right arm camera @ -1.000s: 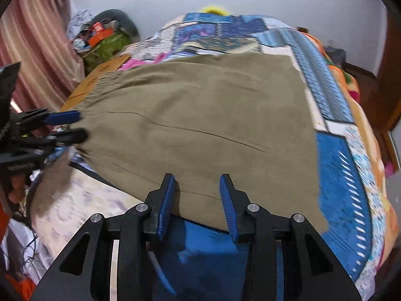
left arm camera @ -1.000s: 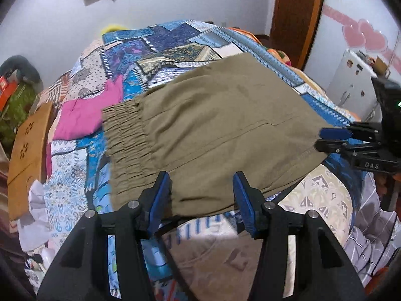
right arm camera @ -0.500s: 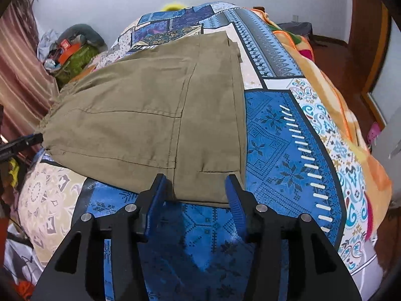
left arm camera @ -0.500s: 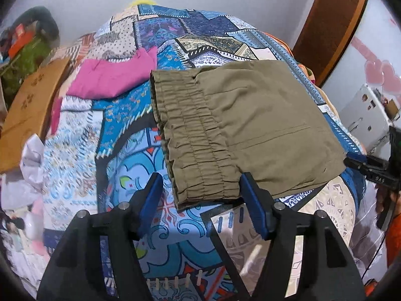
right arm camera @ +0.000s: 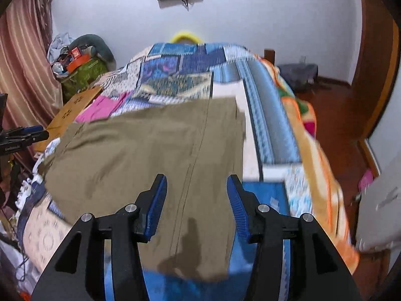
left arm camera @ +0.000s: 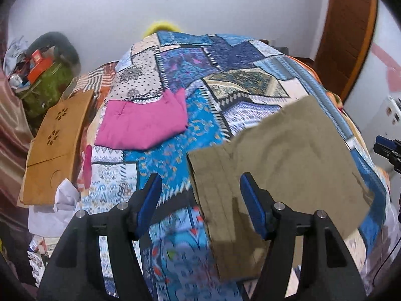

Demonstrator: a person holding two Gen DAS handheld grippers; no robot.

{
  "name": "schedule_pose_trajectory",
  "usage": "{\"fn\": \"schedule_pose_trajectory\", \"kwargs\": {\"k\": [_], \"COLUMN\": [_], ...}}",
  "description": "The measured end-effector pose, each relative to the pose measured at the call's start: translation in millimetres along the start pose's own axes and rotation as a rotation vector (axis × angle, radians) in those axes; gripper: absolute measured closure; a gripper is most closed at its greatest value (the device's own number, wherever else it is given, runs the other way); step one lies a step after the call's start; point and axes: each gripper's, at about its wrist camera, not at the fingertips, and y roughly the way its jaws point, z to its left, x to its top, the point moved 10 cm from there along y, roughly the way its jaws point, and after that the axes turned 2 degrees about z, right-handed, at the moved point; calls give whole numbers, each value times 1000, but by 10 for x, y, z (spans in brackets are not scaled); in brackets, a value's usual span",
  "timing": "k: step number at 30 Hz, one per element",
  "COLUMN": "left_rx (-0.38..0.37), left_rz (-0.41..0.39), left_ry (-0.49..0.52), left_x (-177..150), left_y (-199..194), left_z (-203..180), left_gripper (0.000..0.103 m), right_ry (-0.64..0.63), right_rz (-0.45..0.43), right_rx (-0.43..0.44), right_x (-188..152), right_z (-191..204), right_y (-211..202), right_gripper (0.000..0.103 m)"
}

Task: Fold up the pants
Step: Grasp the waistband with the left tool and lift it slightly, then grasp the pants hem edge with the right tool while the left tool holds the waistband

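My left gripper (left arm camera: 199,198) hangs over the near left edge of the pants (left arm camera: 283,155), jaws wide apart and holding nothing. My right gripper (right arm camera: 196,198) hangs over the near end of the same pants (right arm camera: 150,155), jaws also spread and empty. The olive pants lie flat on the patchwork bedspread (left arm camera: 175,75), toward its right side, with a pink garment (left arm camera: 142,123) lying apart to their left
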Motion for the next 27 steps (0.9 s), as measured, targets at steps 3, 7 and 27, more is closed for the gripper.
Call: {"fn": "schedule_pose_trajectory", "kwargs": {"k": [3,7,27], "left_rx": [-5,-37,-46], "left_rz": [21,57,75], "left_ry": [-18,-41,-129], "left_x": [99,154,89], "left_y": [176,425,935], "left_z": [44,32,95], "left_gripper": [39,39,34], "right_ry": [-23,-34,36], "right_rz": [-4,6,95], "right_rx": [-18,-16,31], "right_x": [184,429,975], "right_z": [-67,-167,-585], "right_y": [162,468,1902], "right_gripper": [57,57,79]}}
